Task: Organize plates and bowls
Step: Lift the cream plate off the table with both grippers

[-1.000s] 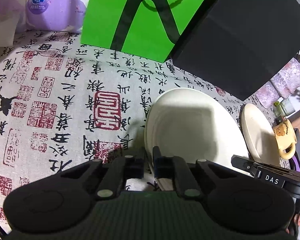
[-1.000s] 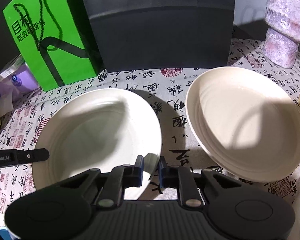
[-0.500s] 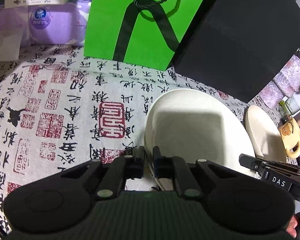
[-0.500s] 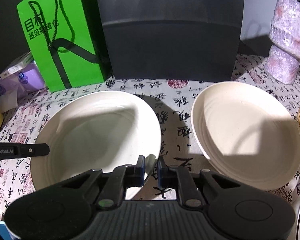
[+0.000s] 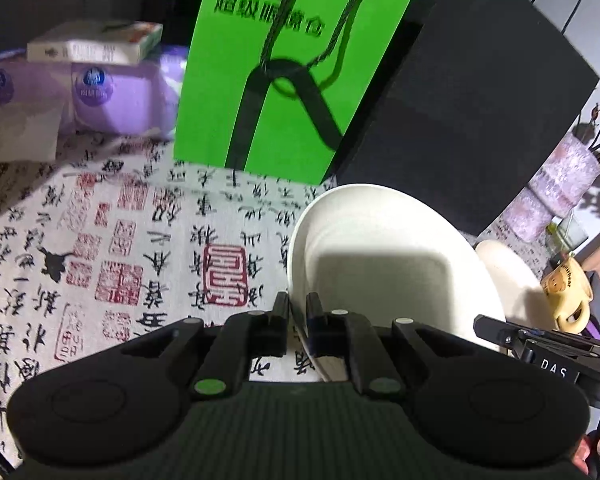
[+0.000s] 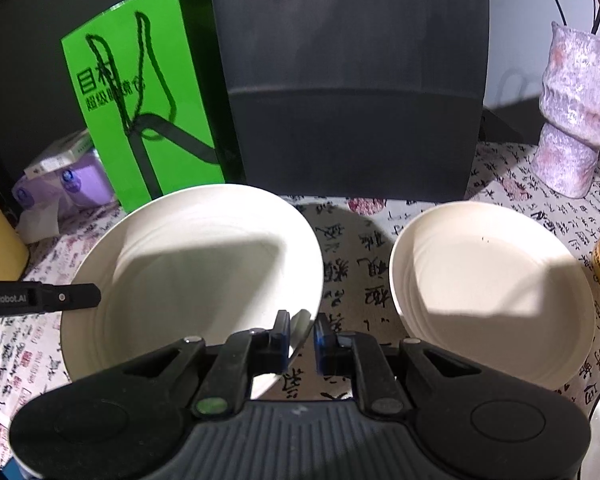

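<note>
Together we grip one cream plate (image 6: 188, 264), both grippers angled down.
Left gripper (image 5: 298, 312) and right gripper (image 6: 302, 326) clamp opposite rims; a second plate (image 6: 496, 288) lies beside, bags behind.

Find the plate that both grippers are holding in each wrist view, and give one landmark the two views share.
Left wrist view: the held plate is right of centre, its near rim pinched by the left gripper.
Right wrist view: it is left of centre, rim in the right gripper.
Shared landmark: the green bag behind it.

Two plates (image 6: 192, 264), two bags (image 6: 148, 92)
</note>
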{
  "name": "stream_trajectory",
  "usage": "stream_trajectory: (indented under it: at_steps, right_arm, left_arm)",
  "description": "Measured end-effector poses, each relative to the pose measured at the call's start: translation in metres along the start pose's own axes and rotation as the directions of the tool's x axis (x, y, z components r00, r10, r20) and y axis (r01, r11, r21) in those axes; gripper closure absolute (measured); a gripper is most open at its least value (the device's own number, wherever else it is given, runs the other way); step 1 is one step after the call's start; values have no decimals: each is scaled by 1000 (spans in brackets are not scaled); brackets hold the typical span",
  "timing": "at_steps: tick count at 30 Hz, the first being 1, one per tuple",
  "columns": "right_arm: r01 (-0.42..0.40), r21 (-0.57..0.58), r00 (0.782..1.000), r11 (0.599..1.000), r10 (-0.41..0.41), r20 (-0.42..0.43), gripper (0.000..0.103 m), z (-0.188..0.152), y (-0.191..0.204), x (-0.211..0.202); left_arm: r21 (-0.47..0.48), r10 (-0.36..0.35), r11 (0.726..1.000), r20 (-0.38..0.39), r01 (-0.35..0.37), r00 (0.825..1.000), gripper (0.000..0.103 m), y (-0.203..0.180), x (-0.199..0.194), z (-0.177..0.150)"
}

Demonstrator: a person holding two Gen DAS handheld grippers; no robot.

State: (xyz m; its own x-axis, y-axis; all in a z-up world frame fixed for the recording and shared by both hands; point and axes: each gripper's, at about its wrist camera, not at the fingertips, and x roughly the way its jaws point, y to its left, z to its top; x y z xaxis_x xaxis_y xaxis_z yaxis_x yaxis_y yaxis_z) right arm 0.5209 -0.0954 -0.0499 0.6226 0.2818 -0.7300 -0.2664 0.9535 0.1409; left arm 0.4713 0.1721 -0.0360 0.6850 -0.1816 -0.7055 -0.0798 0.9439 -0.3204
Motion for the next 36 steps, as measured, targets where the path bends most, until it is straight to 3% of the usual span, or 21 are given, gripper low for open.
stream_trajectory:
  at_steps: [36]
  right_arm:
    - [-15, -18, 991, 1000, 18, 133, 91, 0, -11, -90]
  left_arm:
    - [93, 30, 995, 178, -47, 984, 94, -52, -72, -22]
